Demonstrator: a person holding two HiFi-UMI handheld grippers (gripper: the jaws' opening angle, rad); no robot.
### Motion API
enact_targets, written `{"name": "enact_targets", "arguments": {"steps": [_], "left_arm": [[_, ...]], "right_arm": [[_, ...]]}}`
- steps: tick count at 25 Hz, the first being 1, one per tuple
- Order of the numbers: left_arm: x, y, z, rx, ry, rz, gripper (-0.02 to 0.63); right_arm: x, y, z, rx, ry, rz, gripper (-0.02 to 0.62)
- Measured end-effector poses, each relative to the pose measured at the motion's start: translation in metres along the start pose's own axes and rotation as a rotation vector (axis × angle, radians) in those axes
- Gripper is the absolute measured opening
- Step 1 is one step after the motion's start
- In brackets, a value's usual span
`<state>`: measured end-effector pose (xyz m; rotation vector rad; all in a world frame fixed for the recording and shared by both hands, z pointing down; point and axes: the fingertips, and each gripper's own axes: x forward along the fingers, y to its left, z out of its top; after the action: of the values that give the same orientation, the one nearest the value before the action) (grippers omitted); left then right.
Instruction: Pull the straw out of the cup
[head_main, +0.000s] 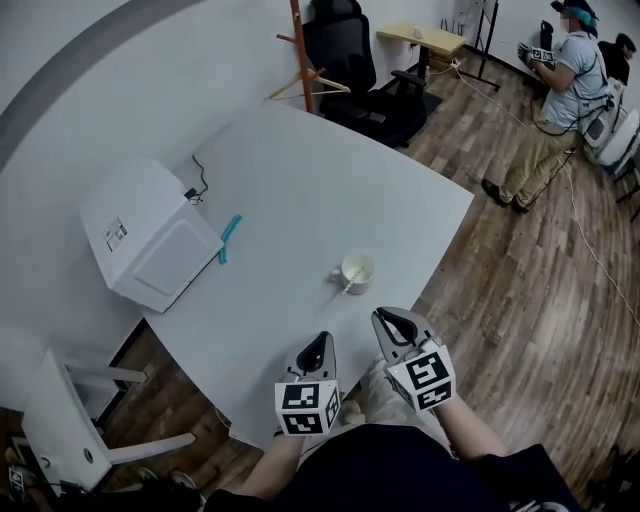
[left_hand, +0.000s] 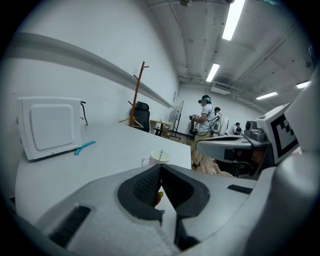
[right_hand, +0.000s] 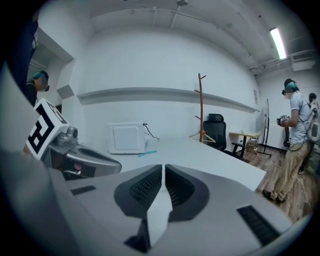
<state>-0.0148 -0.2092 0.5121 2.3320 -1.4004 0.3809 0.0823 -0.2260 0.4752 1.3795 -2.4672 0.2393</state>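
Note:
A white cup (head_main: 358, 270) with a handle stands on the white table (head_main: 300, 180), near its front edge. A pale straw (head_main: 350, 283) leans out of it toward me. My left gripper (head_main: 319, 342) is held at the table's near edge, short of the cup and to its left, with its jaws shut on nothing. My right gripper (head_main: 386, 319) is just in front of the cup, also shut and empty. In the left gripper view the cup (left_hand: 156, 158) and the straw (left_hand: 160, 153) show just beyond the closed jaws of the left gripper (left_hand: 160, 168). The right gripper view shows the right gripper (right_hand: 163, 168) but not the cup.
A white box-shaped appliance (head_main: 148, 235) sits at the table's left, with a teal object (head_main: 230, 238) beside it. A black office chair (head_main: 358, 62) and a wooden coat stand (head_main: 298, 55) are behind the table. A person (head_main: 556, 105) stands at the far right. A white chair (head_main: 70, 412) is at the lower left.

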Motion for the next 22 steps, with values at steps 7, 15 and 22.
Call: {"name": "enact_targets", "arguments": {"steps": [7,15,22], "left_arm": [[0.013,0.018,0.001,-0.036,0.007,0.061,0.015],[0.031,0.032,0.000,-0.075,0.017,0.108,0.015],[0.039,0.042,0.003,-0.100,0.013,0.137,0.015]], "right_arm": [[0.034,-0.006,-0.015,-0.043,0.079,0.060,0.095],[0.065,-0.011,-0.029,-0.098,0.143,0.117,0.124],[0.091,-0.010,-0.038,-0.151,0.183,0.171,0.124]]}}
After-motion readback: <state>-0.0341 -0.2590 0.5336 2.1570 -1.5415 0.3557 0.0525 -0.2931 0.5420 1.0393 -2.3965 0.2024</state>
